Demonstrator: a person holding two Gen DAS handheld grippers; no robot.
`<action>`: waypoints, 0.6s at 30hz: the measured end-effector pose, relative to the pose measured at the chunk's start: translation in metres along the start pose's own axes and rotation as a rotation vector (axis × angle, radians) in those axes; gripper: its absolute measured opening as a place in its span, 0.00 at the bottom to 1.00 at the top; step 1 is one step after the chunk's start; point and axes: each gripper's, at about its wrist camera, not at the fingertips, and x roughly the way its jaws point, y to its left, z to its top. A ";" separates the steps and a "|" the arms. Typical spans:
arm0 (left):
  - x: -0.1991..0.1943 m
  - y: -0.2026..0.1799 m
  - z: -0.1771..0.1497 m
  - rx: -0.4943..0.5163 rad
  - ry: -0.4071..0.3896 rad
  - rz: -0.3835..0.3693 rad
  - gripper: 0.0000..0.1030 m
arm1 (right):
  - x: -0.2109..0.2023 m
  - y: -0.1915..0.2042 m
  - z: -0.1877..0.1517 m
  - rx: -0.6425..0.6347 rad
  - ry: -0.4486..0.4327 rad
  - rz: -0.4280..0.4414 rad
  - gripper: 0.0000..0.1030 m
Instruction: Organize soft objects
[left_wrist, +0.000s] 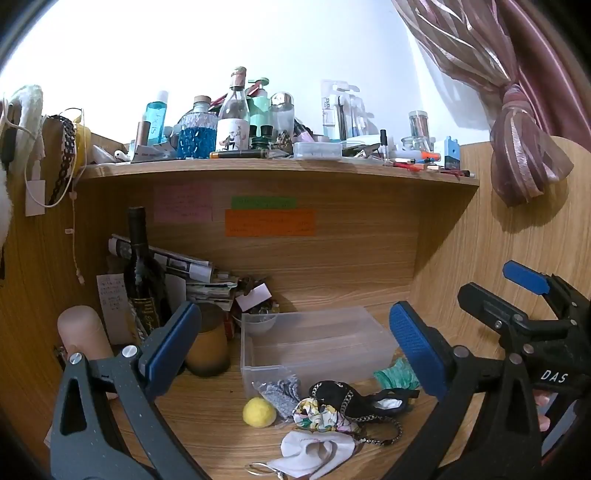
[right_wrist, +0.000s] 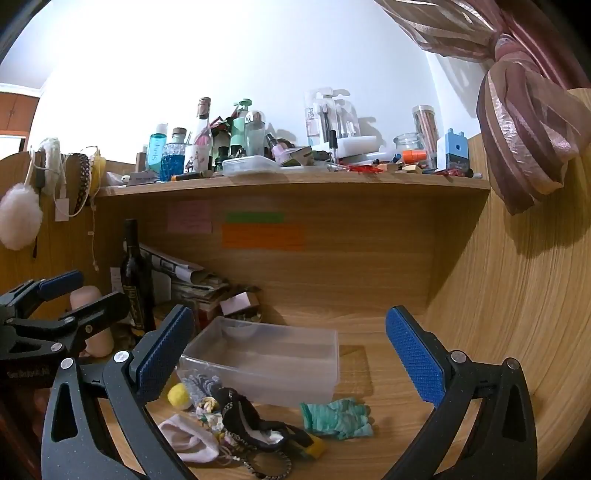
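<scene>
While both jaws gape wide and empty, the left gripper (left_wrist: 293, 345) and right gripper (right_wrist: 291, 354), marked "DAS", hover above soft objects (left_wrist: 325, 410) heaped on the bench (left_wrist: 207, 398) before a clear bin (left_wrist: 314, 339); a shelf pack (left_wrist: 327, 110) reads "Parks"
</scene>
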 end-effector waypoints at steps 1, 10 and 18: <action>-0.002 0.000 0.000 0.002 -0.001 0.000 1.00 | 0.000 -0.001 0.000 0.001 0.000 0.001 1.00; -0.006 -0.002 0.001 0.001 -0.012 -0.001 1.00 | 0.000 0.001 -0.001 0.001 -0.002 0.004 1.00; -0.009 -0.004 0.003 0.004 -0.027 -0.005 1.00 | -0.005 0.000 -0.001 0.014 -0.012 0.007 1.00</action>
